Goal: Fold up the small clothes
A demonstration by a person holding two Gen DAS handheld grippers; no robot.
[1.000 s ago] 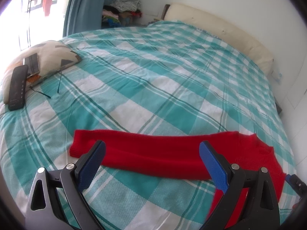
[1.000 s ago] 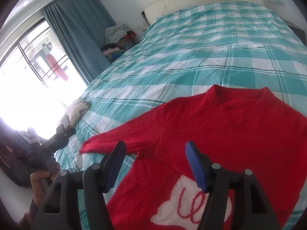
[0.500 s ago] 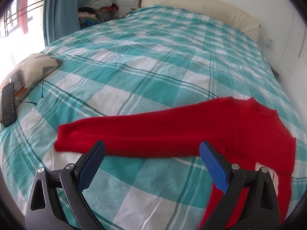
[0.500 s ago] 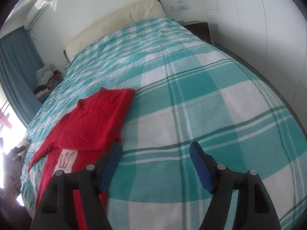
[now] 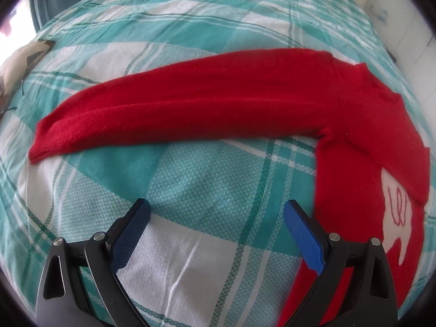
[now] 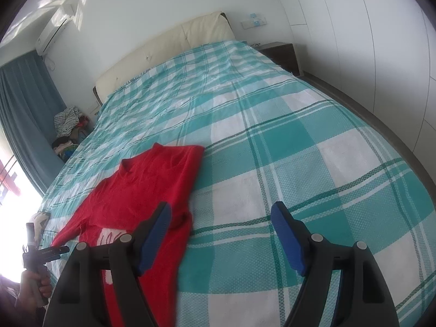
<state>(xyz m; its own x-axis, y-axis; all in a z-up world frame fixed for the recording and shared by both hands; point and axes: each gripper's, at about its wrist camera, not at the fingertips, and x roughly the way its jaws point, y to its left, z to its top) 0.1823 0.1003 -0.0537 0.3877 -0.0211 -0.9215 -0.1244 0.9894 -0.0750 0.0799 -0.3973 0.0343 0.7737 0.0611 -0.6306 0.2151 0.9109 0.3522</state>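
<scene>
Red sweater (image 5: 207, 100) spread on a teal-and-white checked bed (image 6: 272, 141), both grippers above it with nothing between their pads.

The sweater lies near the bed's foot edge on the window side, one sleeve (image 5: 163, 109) stretched flat toward that side edge, its body with a white patch (image 5: 395, 218) running to the foot edge. The left gripper (image 5: 215, 218) stands wide over bare sheet just short of the sleeve. The right gripper (image 6: 220, 218) has just been opening and stands wide beside the sweater's other edge, empty. Far end: a cream headboard (image 6: 169, 46).
</scene>
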